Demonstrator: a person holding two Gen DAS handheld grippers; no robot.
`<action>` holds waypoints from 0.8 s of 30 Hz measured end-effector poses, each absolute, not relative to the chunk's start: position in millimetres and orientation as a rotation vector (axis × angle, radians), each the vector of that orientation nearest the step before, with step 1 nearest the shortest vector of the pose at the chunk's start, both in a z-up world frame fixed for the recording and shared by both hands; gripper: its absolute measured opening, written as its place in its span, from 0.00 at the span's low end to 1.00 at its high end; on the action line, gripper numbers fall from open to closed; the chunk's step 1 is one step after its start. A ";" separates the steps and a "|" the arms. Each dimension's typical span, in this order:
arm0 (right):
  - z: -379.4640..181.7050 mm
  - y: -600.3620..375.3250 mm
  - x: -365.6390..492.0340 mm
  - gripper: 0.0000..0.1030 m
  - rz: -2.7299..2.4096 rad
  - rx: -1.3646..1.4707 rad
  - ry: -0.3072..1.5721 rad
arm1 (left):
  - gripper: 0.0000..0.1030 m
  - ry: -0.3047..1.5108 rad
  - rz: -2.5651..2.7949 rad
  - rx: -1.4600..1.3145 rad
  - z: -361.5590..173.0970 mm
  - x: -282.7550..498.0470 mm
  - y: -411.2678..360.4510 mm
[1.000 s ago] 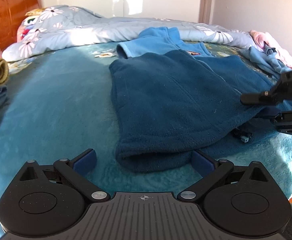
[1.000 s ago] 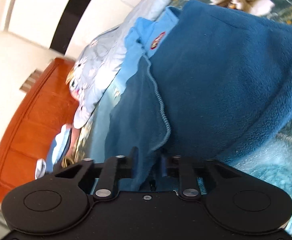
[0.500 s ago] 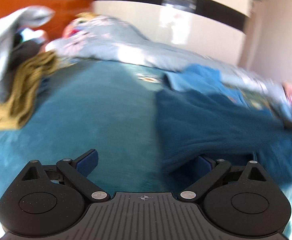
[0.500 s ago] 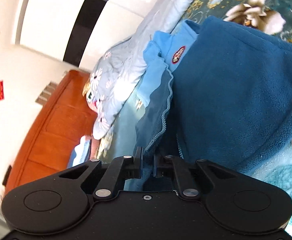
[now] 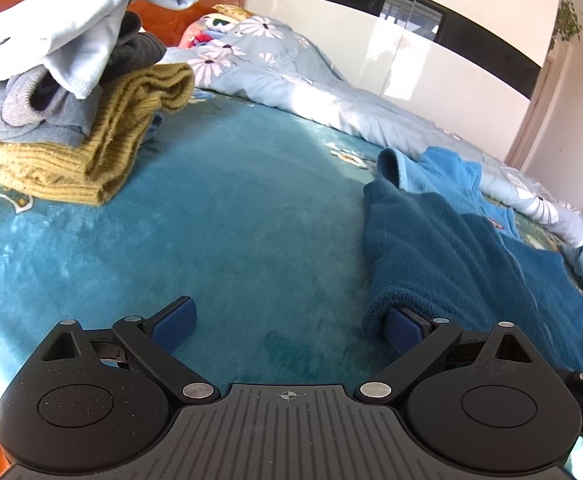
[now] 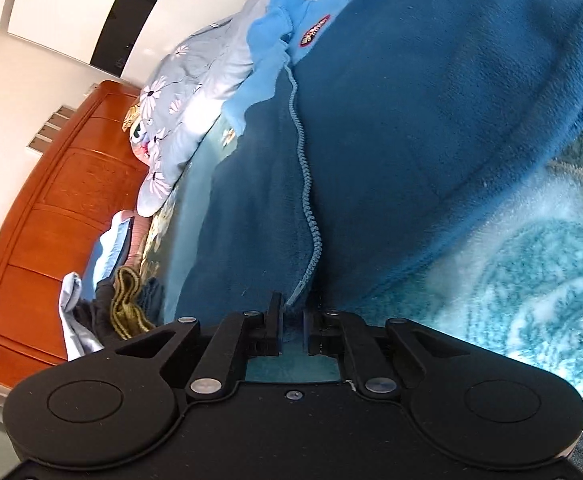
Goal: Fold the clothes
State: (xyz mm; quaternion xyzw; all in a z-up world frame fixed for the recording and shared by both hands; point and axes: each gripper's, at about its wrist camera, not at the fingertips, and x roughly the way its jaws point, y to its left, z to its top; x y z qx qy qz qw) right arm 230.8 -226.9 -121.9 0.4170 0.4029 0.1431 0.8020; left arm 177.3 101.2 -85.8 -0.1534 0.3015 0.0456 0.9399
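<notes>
Teal bedspread [image 5: 227, 216] covers bed.
Blue fleece jacket [image 6: 411, 140] lies flat on bedspread, partly folded, zipper [image 6: 305, 184] facing up.
Pile of folded clothes [image 5: 71, 92] well apart from jacket, toward headboard.
Right gripper [image 6: 291, 326] clenched on jacket hem beside zipper end.
Left gripper [image 5: 287, 322] spread wide, empty, one pad touching jacket's near edge.
Step, judged: gripping hem for next fold; left must close on its corner.
Jacket's far sleeve hidden.

bed [image 5: 231, 216], teal plush blanket cover. on it: blue fleece jacket [image 5: 451, 256] spread right; folded clothes stack [image 5: 71, 120] left; floral quilt [image 5: 311, 92] bunched along far edge.
</notes>
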 end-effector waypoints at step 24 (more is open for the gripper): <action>-94.1 -373.8 163.8 0.54 -0.064 0.744 0.585 | 0.99 0.709 -0.155 -0.560 -79.4 187.8 85.8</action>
